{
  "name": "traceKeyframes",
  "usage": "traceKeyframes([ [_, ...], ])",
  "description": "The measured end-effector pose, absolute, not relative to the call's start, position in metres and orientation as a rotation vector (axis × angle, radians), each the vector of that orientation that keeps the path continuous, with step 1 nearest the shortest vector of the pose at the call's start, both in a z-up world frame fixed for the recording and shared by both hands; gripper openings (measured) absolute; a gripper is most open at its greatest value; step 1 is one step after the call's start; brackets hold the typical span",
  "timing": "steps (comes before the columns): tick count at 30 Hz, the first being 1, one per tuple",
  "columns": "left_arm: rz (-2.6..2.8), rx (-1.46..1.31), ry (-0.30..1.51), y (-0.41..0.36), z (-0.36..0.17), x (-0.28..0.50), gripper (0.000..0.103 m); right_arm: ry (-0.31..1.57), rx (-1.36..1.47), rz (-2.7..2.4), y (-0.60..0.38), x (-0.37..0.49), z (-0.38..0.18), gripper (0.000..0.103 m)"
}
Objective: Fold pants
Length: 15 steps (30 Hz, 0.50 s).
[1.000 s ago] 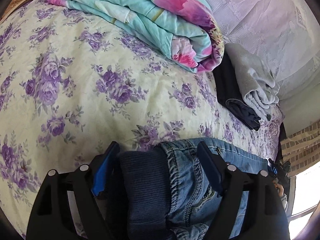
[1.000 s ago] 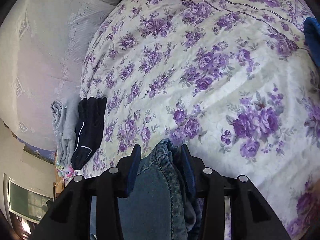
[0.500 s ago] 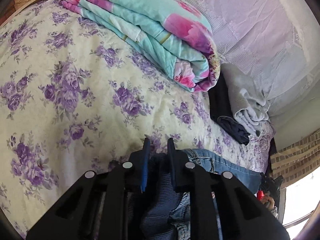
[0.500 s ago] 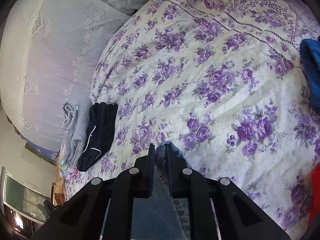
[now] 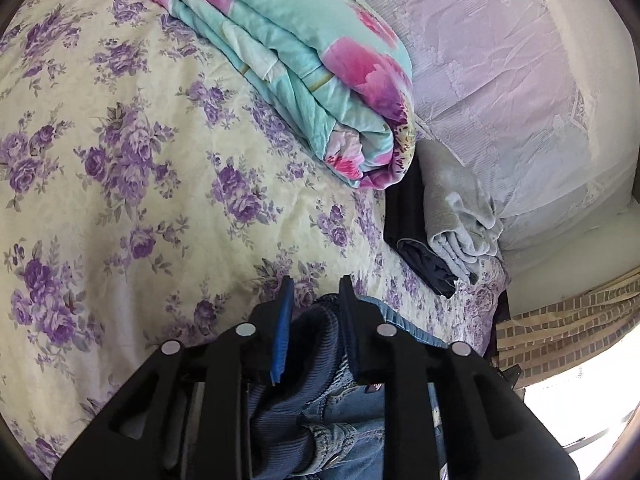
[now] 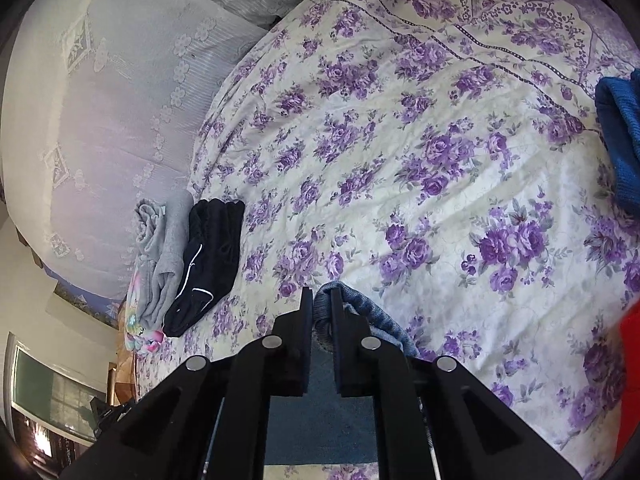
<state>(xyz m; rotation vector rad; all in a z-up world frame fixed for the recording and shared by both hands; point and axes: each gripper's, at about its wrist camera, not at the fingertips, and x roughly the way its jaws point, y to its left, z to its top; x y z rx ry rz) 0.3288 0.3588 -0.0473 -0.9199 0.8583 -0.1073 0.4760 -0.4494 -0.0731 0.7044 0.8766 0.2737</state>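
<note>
Blue jeans with a dark ribbed waistband (image 5: 316,356) lie on the purple-flowered bedspread (image 5: 120,168), bunched at the bottom of both wrist views. My left gripper (image 5: 316,284) has the ribbed waistband and denim edge squeezed between its fingers; its jaws are opening slightly, with the cloth still filling the gap and touching both pads. My right gripper (image 6: 321,294) is shut on a folded denim edge of the jeans (image 6: 372,316), which pokes out just past its fingertips. The rest of the jeans is hidden under the grippers.
A folded teal and pink quilt (image 5: 312,60) lies at the far side. Beside it sit a folded grey garment (image 5: 456,208) and a dark one (image 5: 420,256), also seen as grey (image 6: 164,248) and black (image 6: 208,264). A blue knit (image 6: 620,140) and something red (image 6: 630,380) lie at the right edge.
Both grippers went from open around the jeans to clamped on them and rose a little. The left jaws have since spread slightly around the waistband.
</note>
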Motion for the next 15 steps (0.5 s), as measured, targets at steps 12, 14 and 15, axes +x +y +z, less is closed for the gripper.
traceKeyframes([
  [12, -0.062, -0.872, 0.973, 0.356, -0.065, 0.333, 0.022, 0.935, 0.765, 0.297, -0.451, 0.495, -0.1, 0.012],
  [14, -0.054, -0.864, 0.955, 0.355, -0.06, 0.333, 0.016, 0.932, 0.765, 0.289, -0.452, 0.498, -0.105, 0.01],
  [15, -0.057, -0.86, 0.94, 0.355, -0.056, 0.333, 0.012, 0.921, 0.762, 0.282, -0.452, 0.498, -0.105, 0.008],
])
